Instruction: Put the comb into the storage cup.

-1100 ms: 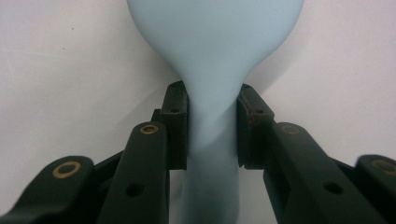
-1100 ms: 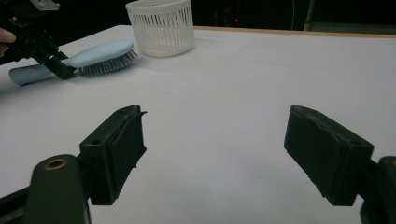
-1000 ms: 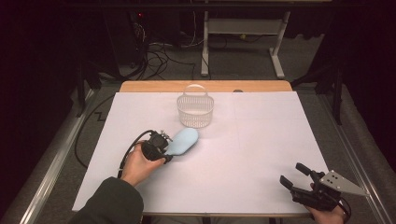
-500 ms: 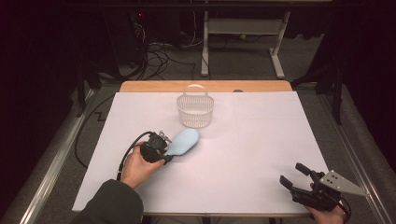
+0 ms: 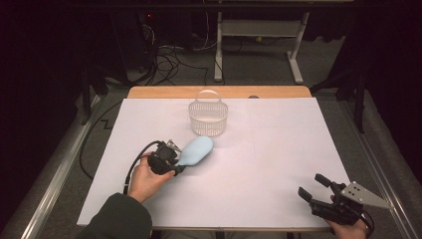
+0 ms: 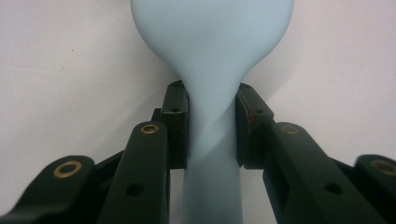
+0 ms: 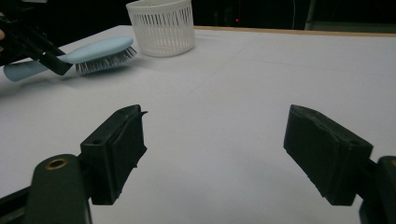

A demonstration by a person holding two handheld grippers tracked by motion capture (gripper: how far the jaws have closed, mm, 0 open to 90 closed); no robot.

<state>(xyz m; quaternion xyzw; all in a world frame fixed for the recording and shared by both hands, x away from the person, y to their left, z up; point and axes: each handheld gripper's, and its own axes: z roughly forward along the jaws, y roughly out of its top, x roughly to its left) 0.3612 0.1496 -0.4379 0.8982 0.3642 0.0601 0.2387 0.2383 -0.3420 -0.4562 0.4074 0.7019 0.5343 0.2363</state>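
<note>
The pale blue hairbrush (image 5: 196,151) lies bristles down on the bench (image 5: 268,164) just before the white basket (image 5: 208,117), its handle pinched by the left gripper's (image 5: 171,160) fingers; that narrow, end-on hold could let the head swing when lifted. The right gripper (image 5: 314,186) hovers open

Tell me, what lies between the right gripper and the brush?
Nothing: bare white table separates the right gripper from the brush, as the high view shows.
</note>
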